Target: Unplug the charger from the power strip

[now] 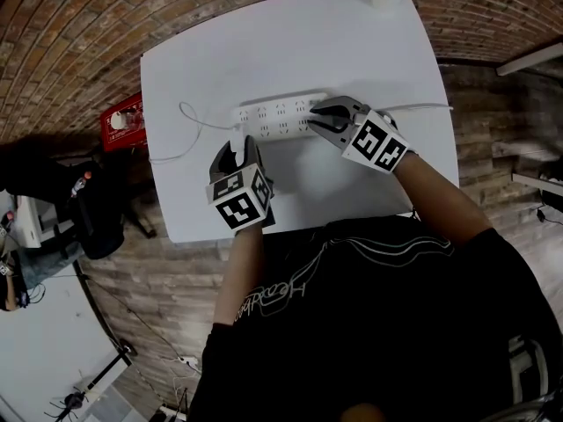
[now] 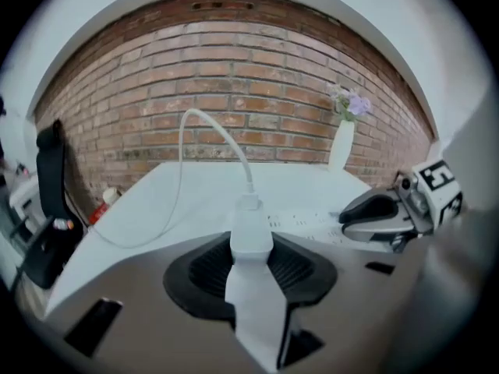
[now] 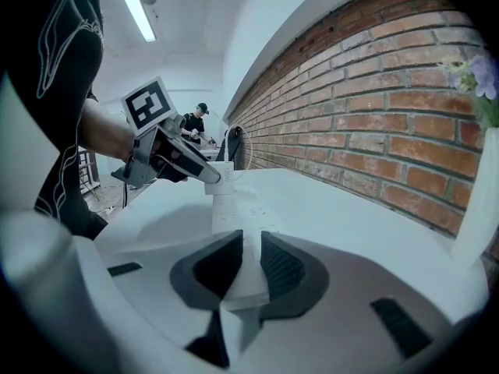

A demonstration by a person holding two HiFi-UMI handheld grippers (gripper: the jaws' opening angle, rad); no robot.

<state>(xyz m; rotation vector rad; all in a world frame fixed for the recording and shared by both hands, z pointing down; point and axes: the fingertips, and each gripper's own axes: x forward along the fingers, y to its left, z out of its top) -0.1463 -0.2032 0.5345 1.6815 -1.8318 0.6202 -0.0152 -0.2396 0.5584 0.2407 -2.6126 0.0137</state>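
With left gripper (image 1: 237,151) gripping the charger (image 2: 250,234) and right gripper (image 1: 319,118) clamping the power strip (image 1: 277,115), pull straight out, untwisted.

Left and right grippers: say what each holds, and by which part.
The left gripper clamps the charger by its body's sides; right gripper clamps the power strip at the end away from the charger.
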